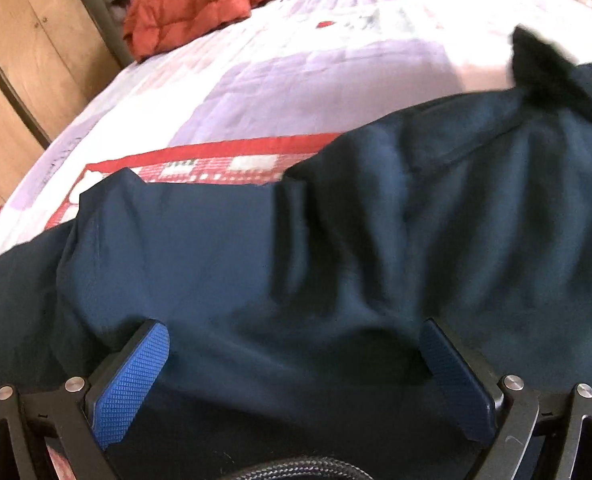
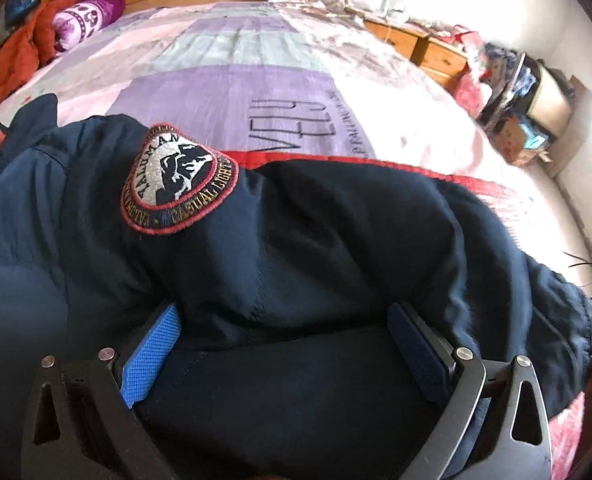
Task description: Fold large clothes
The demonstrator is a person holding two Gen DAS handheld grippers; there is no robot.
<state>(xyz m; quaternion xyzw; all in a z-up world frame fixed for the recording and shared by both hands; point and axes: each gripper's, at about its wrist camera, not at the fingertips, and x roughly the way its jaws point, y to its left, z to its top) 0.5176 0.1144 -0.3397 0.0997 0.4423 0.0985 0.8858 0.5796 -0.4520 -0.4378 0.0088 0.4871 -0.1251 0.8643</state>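
- Two grippers, left gripper (image 1: 293, 364) and right gripper (image 2: 283, 344), jaws spread wide over the puffy navy-blue jacket (image 1: 336, 240) on the quilted bed (image 1: 296, 80).
- Next, likely: pinch the near hem low in frame.

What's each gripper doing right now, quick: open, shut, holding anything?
Left gripper: open, jaws wide apart over the navy jacket, gripping nothing.
Right gripper: open, jaws wide with jacket fabric bulging between them, not clamped.
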